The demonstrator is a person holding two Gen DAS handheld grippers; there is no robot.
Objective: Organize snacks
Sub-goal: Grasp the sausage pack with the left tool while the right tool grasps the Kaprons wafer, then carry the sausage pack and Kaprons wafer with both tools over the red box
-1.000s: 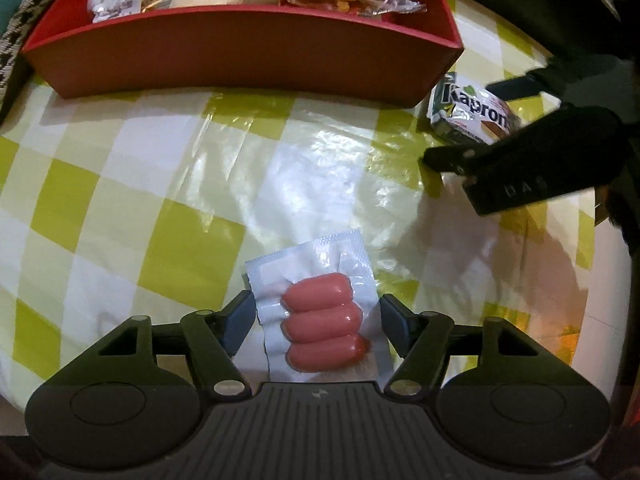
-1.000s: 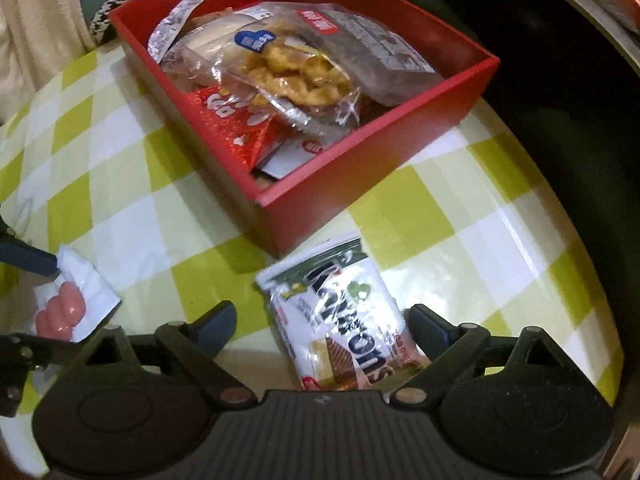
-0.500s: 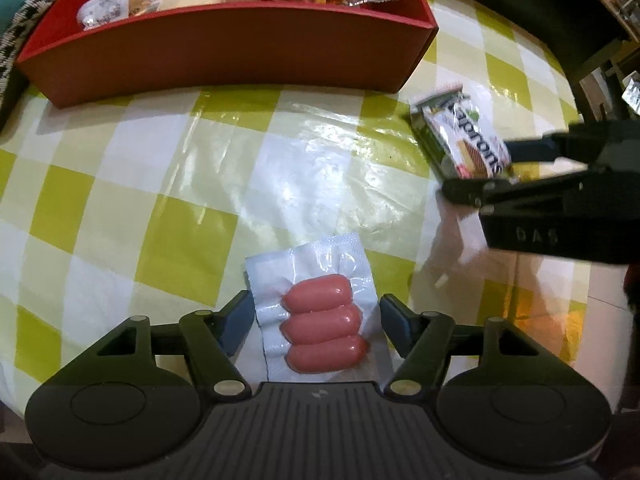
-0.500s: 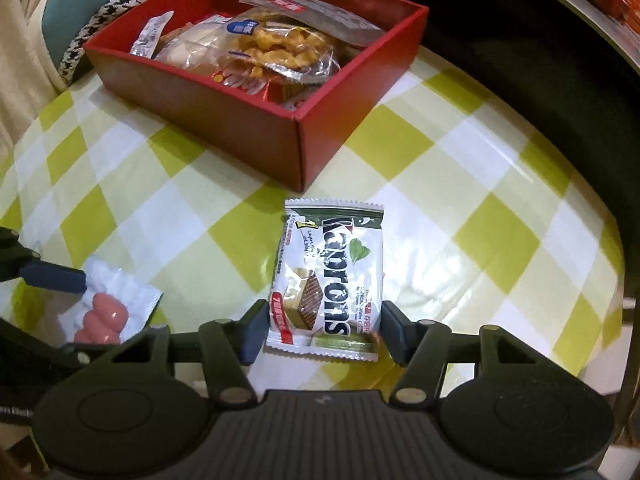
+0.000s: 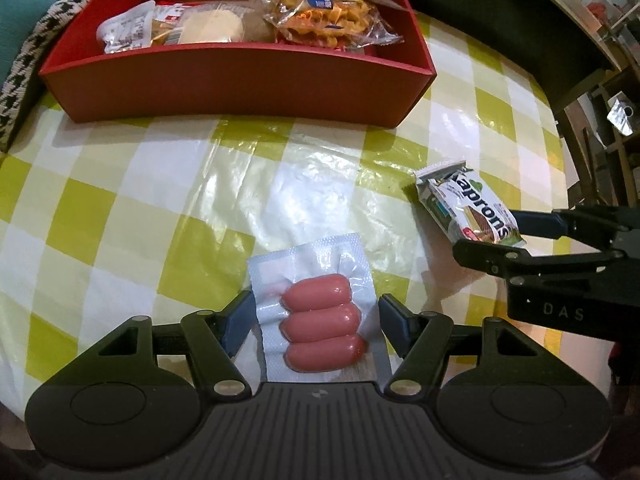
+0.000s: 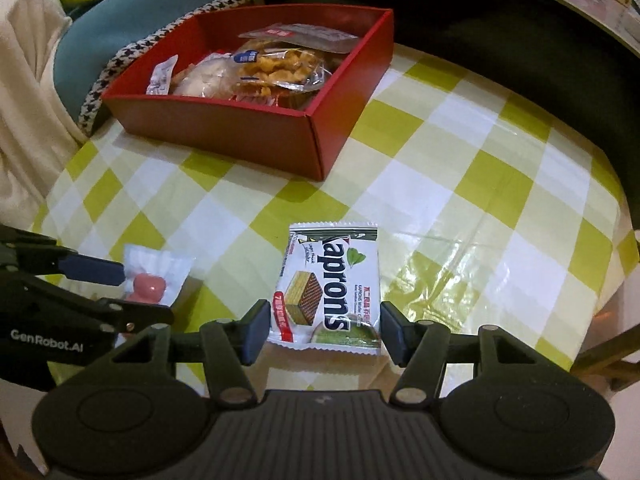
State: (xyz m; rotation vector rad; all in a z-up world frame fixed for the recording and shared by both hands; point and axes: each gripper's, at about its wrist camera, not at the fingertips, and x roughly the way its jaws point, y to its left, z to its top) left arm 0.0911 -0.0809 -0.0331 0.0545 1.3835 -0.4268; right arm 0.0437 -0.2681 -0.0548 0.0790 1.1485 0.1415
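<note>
Left hand-held gripper point(image 5: 316, 320): fingers clamped on the sides of a vacuum-sealed sausage pack point(image 5: 320, 320), three pink sausages in clear film, held over the worktop point(image 5: 120, 200), which carries a glossy green-and-white check cover. Right hand-held gripper point(image 6: 324, 320): its jaws have just been closing, and the pads now press both long edges of a Kaprons wafer packet point(image 6: 326, 284), printed face up. From the left wrist view the wafer packet sits at about 3 o'clock of the sausage pack, well apart from it, with the right gripper's fingers on either side of it. A red box point(image 5: 240, 76) stands at 12 o'clock from the sausage pack and at roughly 11 o'clock from the wafer packet; open checked cover lies between each pack and the box's near wall, nothing in the way. Inside the box: a clear bag of golden fried snacks point(image 5: 328, 16) toward the right, a pale round item in a wrapper point(image 5: 208, 28) at centre, and a small white sachet point(image 5: 124, 34) at left. A houndstooth cloth point(image 6: 132, 60) and teal fabric point(image 6: 120, 8) lie beyond the box's left side.
</note>
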